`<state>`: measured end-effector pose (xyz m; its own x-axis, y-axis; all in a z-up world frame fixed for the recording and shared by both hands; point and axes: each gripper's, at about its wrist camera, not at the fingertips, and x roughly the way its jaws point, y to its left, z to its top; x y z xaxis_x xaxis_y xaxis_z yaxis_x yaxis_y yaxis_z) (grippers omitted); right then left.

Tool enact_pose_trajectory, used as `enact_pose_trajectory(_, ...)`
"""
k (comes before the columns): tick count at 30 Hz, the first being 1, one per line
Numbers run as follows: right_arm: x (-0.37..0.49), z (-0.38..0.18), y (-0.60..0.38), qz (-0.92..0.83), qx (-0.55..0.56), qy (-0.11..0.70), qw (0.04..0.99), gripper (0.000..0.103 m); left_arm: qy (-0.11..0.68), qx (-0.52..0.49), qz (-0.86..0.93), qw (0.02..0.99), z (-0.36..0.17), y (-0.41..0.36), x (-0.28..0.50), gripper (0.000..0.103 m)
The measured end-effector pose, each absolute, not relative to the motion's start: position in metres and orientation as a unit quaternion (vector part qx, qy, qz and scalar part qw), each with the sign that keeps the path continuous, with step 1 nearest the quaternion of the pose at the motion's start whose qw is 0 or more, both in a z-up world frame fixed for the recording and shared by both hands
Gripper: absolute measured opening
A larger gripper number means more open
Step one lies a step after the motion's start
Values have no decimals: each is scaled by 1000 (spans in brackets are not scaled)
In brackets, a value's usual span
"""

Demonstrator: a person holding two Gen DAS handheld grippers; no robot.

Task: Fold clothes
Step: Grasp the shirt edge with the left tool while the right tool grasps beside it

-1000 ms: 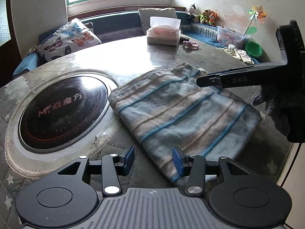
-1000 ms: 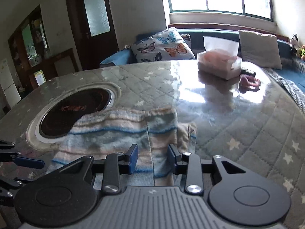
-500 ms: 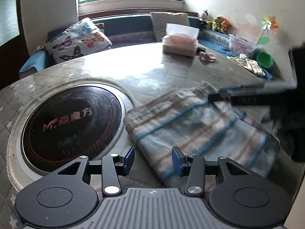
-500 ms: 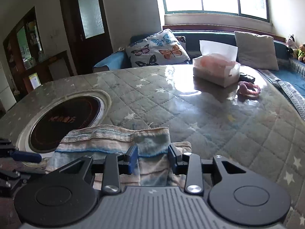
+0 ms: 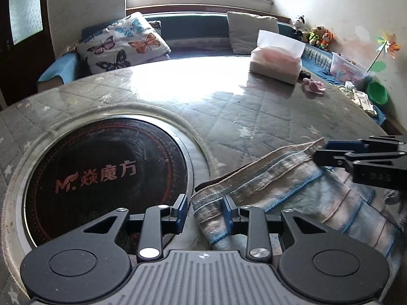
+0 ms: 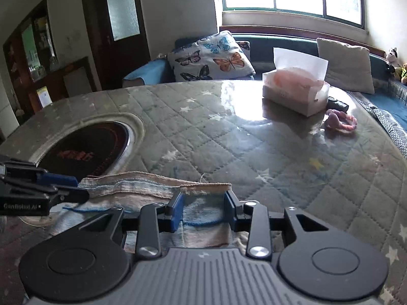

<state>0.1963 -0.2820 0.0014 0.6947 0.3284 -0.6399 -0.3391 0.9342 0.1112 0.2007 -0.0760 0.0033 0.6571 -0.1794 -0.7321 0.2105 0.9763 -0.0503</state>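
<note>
Fuzzy striped garment (image 5: 300,190) lies rumpled, perhaps terry, on quilted table (image 5: 229,117).

The round black cooker plate (image 5: 101,178) set in the table has red writing on it. It shows a big "M" with a little wing, and then three Chinese signs, "焱魔方". In the right wrist view the same red writing is too blurry to read. The left gripper (image 6: 33,195) has small pale letters on its side that look like "GenRobot.AI". The right gripper (image 5: 366,162) has faint letters on its side that look like "DAS".
</note>
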Motion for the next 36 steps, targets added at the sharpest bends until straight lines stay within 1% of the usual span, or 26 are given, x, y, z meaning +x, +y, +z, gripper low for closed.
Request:
enact_pose_trajectory(2,195,5,-282,181,-6,343,922,35,398,20,-105,911,5,-77,201,33)
enact_pose_trajectory(3,195,6,-283,181,-6,342,922,35,395,18,-108,912,7,-78,201,31)
enact_pose_trajectory(10,194,15,-268,215,-15,328,920,35,363,22,-163,917,26,-99,197,31)
enact_pose_trajectory(17,203,8,-251,231,-36,342,910,35,377,37,-184,907,11,-120,213,31)
enact_pose_trajectory(22,210,-4,-255,214,-29,360,908,35,387,31,-177,904,4,-123,226,32)
enact_pose_trajectory(24,209,-4,-256,212,-28,359,908,35,389,33,-175,904,4,-122,228,35)
enact_pose_trajectory(29,201,7,-267,203,-18,349,915,36,386,41,-173,905,3,-124,227,35)
enact_pose_trajectory(36,193,4,-283,187,-9,353,917,36,386,45,-170,905,3,-127,228,35)
